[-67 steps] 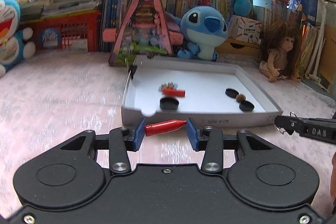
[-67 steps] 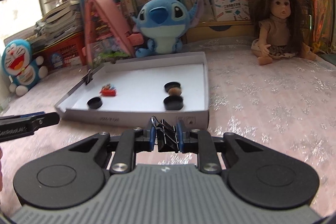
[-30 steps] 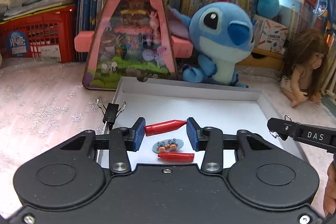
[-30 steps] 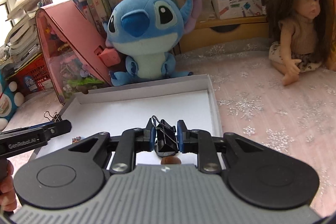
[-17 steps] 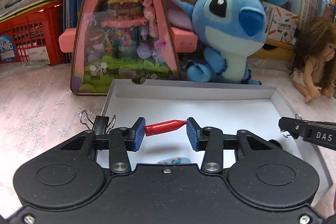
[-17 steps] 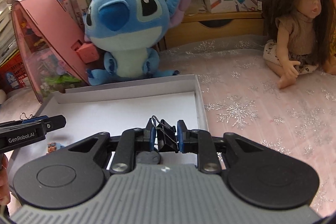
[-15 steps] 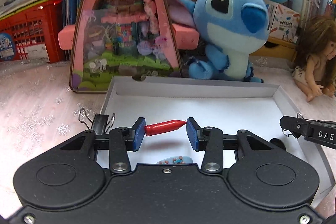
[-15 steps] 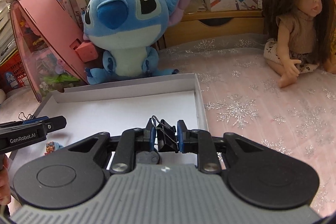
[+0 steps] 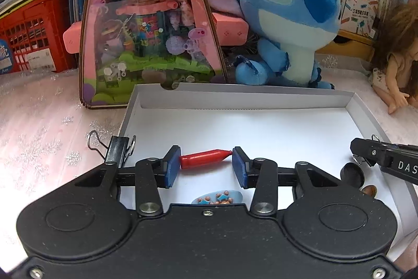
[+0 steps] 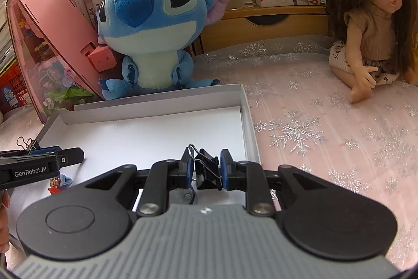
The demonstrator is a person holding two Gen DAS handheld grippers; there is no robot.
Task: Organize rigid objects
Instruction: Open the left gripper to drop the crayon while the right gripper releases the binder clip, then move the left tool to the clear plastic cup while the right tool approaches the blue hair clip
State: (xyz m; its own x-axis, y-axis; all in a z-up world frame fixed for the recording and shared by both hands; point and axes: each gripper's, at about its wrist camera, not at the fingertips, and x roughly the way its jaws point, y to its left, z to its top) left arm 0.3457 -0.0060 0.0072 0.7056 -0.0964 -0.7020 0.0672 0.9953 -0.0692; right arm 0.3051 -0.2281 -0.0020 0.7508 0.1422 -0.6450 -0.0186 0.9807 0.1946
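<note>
Grippers now well over white box lid [image 9: 235, 98] instead of outside its near edge: left gripper [image 9: 205, 164] jaws pinching red crayon [image 9: 205, 155], right gripper [image 10: 206, 171] jaws clamping black binder clip [image 10: 207, 169], likely ready for release inside.

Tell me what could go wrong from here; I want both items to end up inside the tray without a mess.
The left gripper pinches the red piece only by its ends, so it may pivot or slip. The right gripper holds a binder clip close to the tray wall; released there, it could land outside. Both grippers sit over one tray and might bump.
</note>
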